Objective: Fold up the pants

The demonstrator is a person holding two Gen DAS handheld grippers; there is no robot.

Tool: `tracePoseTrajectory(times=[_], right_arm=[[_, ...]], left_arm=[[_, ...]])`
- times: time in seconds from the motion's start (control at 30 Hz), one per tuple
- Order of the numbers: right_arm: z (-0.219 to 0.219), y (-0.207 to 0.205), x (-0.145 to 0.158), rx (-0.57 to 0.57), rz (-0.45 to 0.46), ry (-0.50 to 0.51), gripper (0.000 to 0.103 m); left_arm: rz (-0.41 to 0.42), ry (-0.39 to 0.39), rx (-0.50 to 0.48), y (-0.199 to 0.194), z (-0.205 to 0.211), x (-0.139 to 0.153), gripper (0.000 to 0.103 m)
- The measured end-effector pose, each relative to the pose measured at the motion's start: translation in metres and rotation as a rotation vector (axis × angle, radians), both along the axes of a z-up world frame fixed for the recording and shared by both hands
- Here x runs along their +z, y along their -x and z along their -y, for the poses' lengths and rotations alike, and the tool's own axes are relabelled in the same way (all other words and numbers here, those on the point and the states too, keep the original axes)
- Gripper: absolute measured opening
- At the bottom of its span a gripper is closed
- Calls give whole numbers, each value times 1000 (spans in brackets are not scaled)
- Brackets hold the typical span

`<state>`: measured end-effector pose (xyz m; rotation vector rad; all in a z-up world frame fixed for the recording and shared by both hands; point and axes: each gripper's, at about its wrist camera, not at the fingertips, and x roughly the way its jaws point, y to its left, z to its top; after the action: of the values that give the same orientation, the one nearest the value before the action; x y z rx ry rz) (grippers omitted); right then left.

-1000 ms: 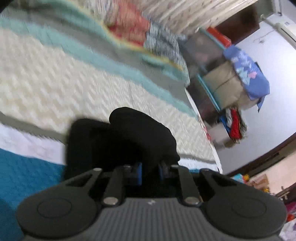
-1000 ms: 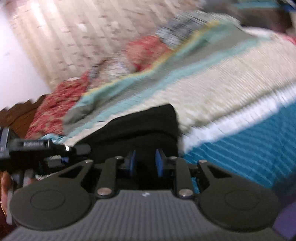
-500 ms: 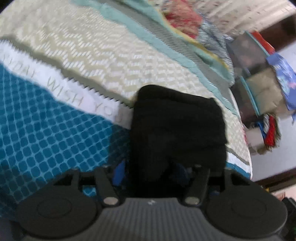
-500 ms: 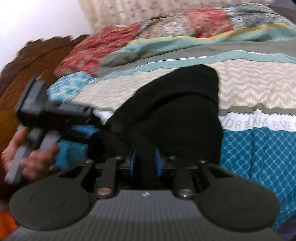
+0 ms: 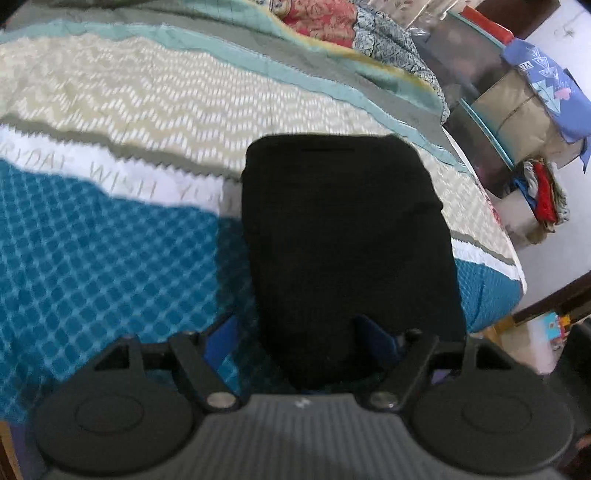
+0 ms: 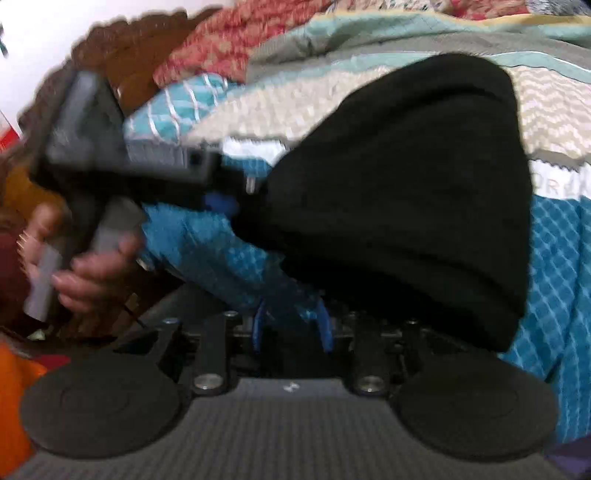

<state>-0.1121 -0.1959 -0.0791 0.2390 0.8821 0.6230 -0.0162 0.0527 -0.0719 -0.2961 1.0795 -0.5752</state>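
The black pants [image 5: 343, 236] lie folded into a compact rectangle on the patterned bedspread [image 5: 110, 251]. In the left wrist view my left gripper [image 5: 299, 332] is open, its blue-padded fingers [image 5: 373, 338] spread either side of the near edge of the pants. In the right wrist view the pants [image 6: 417, 192] lie on the bed, and my right gripper [image 6: 291, 325] is open with only bedspread between its blue fingers [image 6: 325, 328]. The left gripper [image 6: 221, 199] also shows there, at the left edge of the pants.
Red and patterned pillows [image 5: 325, 18] lie at the head of the bed. Stacked boxes and clothes [image 5: 517, 110] stand beyond the bed's right edge. A wooden headboard [image 6: 122, 48] is at the left in the right wrist view.
Both grippers have opened and let go of the pants, which now lie folded flat on the bed. Both grippers have drawn back toward the near edge.
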Motion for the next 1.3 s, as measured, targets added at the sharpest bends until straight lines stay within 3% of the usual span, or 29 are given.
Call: tracePoseTrajectory(times=[0.1,0.17,0.23,0.3,0.4,0.5,0.57,0.63,0.67,0.73,0.77,0.83,0.9,1.03,1.1,1.2,1.3], right_arm=[[25,12,28,-53,86,-97,36],[46,16,46,-118,159,-150,48],[68,9,50,-242,211,-186,75],[85,-3,44,-380,216,-198,83],[94,-22,20,-472,129,-230,83],[85,-34,-6,-482,49,-258,84],[77,-38,-22,-474,0,-251,85],[72,-38,-35,-467,-61,-245,87],[70,-36,-41,-475,-94,-265,86],[69,-37,-35,-468,-120,-291,58],[69,-37,-21,-445,-118,-301,57],[68,-43,7,-381,-60,-335,52],[63,-56,36,-331,34,-339,52],[60,-112,88,-272,266,-311,52],[61,-150,101,-281,334,-309,53],[73,-222,84,-341,304,-347,54],[81,-280,47,-414,211,-309,54]], left_arm=[[30,70,53,-3,-19,14,77],[56,112,110,-12,-28,22,91],[55,127,137,-26,-27,22,94],[42,144,94,-40,-17,14,98],[-24,146,67,-55,0,-12,101],[-125,174,47,-60,13,-43,103],[-126,206,48,-55,16,-53,103],[-120,214,-9,-53,29,-55,100],[-116,210,-40,-53,36,-54,84],[-84,215,-49,-51,42,-42,61],[-75,248,-70,-55,41,-31,52],[-38,304,-72,-64,37,-2,52],[68,319,-70,-79,33,33,52],[312,263,-82,-131,40,95,54],[375,216,-53,-163,52,113,58],[377,102,2,-222,76,107,59],[350,-68,44,-273,113,63,56]])
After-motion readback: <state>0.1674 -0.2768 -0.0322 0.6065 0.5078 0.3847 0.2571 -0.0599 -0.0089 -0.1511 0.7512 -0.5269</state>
